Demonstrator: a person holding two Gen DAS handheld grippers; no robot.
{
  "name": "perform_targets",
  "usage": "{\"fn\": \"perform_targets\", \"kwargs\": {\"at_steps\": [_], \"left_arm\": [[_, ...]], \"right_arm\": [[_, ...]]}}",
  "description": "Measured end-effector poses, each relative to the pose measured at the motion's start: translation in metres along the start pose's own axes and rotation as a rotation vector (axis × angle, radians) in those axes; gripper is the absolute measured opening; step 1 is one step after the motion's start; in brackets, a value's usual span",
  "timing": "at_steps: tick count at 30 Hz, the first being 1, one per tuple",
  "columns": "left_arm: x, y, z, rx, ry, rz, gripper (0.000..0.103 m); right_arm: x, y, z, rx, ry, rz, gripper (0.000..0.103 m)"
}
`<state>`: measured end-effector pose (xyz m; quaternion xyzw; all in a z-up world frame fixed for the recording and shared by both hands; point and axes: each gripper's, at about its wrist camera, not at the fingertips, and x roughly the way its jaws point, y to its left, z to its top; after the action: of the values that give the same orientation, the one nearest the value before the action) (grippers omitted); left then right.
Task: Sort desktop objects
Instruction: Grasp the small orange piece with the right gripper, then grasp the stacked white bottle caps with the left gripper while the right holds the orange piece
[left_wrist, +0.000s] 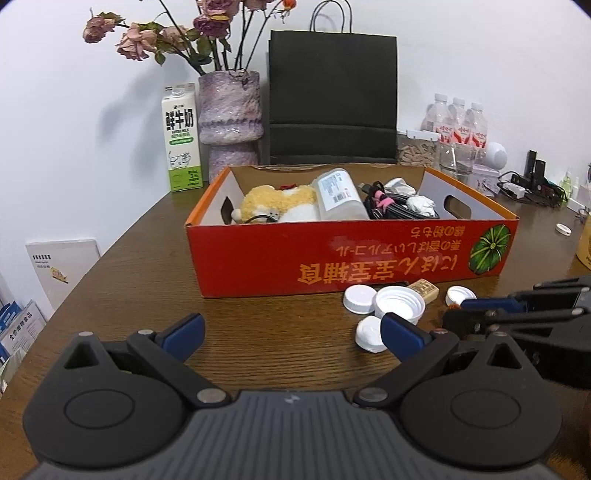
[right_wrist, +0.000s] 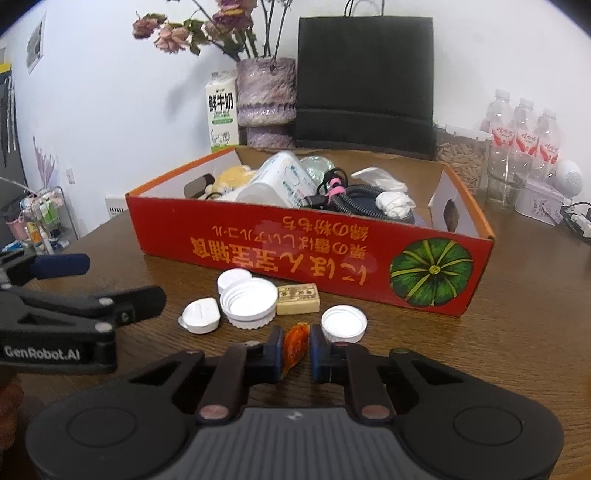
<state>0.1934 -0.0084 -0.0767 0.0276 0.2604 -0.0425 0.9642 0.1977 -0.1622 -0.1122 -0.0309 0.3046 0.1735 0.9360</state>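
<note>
A red cardboard box (left_wrist: 280, 258) (right_wrist: 258, 243) on the brown table holds a plush toy (left_wrist: 275, 203), a clear bottle (left_wrist: 338, 201), cables and crumpled tissue. In front of it lie several white caps (right_wrist: 249, 301) (left_wrist: 399, 302) and a small tan block (right_wrist: 298, 299) (left_wrist: 424, 290). My right gripper (right_wrist: 296, 345) is nearly shut around a small orange packet (right_wrist: 295, 345), pads on each side of it. My left gripper (left_wrist: 291, 332) is open and empty, low over the table left of the caps; its right finger (left_wrist: 400, 332) is beside a cap (left_wrist: 369, 334).
Behind the box stand a milk carton (left_wrist: 181, 142), a purple vase with dried roses (left_wrist: 231, 122), a black paper bag (left_wrist: 332, 96), water bottles (left_wrist: 458, 122) and a clear container of pellets. Cables and small items lie at the far right. The table's left edge drops off by shelves.
</note>
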Motion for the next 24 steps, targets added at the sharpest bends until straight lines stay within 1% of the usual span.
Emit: {"fn": "perform_targets", "kwargs": {"at_steps": [5, 11, 16, 17, 19, 21, 22, 24], "left_arm": [[0.006, -0.007, -0.001, 0.022, 0.031, -0.031, 0.103], [0.017, -0.023, 0.000, 0.053, 0.065, -0.048, 0.103], [0.025, -0.034, 0.002, 0.061, 0.083, -0.053, 0.089], [0.027, -0.035, 0.002, 0.057, 0.090, -0.056, 0.083], [0.030, -0.037, 0.002, 0.047, 0.102, -0.066, 0.076], [0.032, -0.038, 0.002, 0.040, 0.112, -0.072, 0.063], [0.033, -0.039, 0.002, 0.036, 0.118, -0.075, 0.061], [0.033, -0.040, 0.002, 0.027, 0.118, -0.076, 0.059]], "right_arm": [[-0.009, -0.008, 0.001, 0.022, -0.029, -0.002, 0.013], [-0.017, -0.022, 0.002, 0.045, -0.056, -0.012, 0.013], [-0.023, -0.035, 0.000, 0.056, -0.068, -0.023, 0.013], [-0.024, -0.038, 0.000, 0.059, -0.068, -0.025, 0.013], [-0.025, -0.043, -0.001, 0.067, -0.068, -0.029, 0.013], [-0.027, -0.047, -0.002, 0.071, -0.070, -0.031, 0.013], [-0.027, -0.048, -0.002, 0.072, -0.071, -0.031, 0.013], [-0.029, -0.050, -0.003, 0.072, -0.074, -0.029, 0.013]]}}
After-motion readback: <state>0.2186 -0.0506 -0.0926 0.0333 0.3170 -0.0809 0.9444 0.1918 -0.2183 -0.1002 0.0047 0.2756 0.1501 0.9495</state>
